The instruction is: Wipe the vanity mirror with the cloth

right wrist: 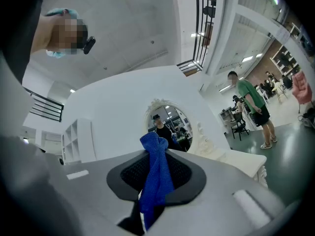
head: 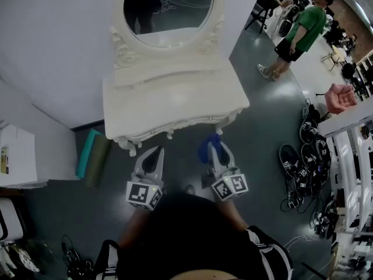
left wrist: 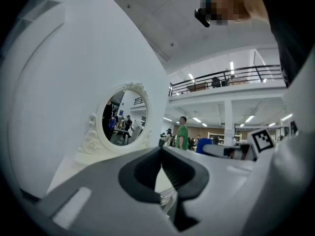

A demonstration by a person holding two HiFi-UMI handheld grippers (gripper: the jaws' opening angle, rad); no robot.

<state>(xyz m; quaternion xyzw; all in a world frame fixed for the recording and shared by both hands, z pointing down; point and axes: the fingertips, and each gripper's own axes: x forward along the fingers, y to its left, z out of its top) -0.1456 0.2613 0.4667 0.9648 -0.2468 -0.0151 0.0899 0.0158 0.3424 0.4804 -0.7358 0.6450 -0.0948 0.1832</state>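
Vanity mirror (head: 169,7): oval glass in an ornate white frame, upright at the back of a white vanity table (head: 175,101) that stands against a white wall. The glass reflects a figure in dark clothing and the room behind.

Cloth (head: 207,147): blue, woven texture, held in the right gripper (head: 217,150). The right gripper view shows the jaws clamped on it, with one bunched end standing up above the jaw tips and the rest hanging down between the dark pads. The cloth is clear of the mirror and is not touching the table.

Left gripper (head: 155,151): jaws closed, tips meeting, nothing between them. A narrow gap shows lower down between the pads, and only the pale table edge is visible through it.

Position: both grippers are held side by side in front of the table's front edge, over the dark floor (head: 262,127), and both point towards the table. Each gripper view has the mirror ahead and above the jaw tips.

Surroundings: a person in a green shirt (head: 302,31) stands to the right, well apart from the table. A pink chair (head: 340,97) and a cluster of black gear (head: 297,168) occupy the floor at the right. A teal and green item (head: 93,156) lies on the floor beside the table's left leg.
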